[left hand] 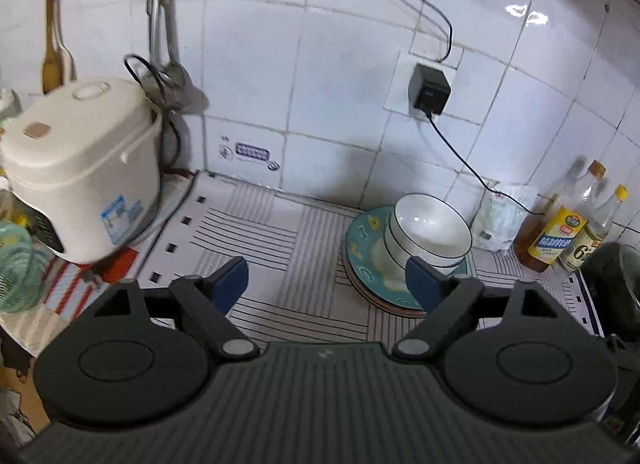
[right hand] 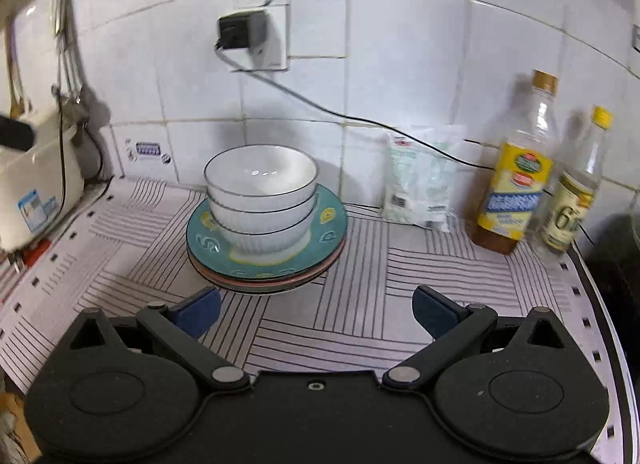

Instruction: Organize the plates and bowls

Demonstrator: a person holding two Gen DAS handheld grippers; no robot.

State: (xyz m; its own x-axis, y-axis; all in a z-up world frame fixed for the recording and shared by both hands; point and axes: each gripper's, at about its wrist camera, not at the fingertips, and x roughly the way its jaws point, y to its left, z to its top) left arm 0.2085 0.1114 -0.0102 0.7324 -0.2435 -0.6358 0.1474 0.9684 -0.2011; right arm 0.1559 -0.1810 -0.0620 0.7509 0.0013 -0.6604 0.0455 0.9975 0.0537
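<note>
Both grippers, left and right, are wide open and empty. Bowls ahead sit nested on plates; a careless push could topple them.

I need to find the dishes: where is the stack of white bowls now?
In the right wrist view, the white bowls sit center-left, stacked on the teal plate, below the wall socket.

Dim, tile glare, blurry fisheye edges

Bowls nested on plates; bottles right; perhaps a cooker left.
</note>
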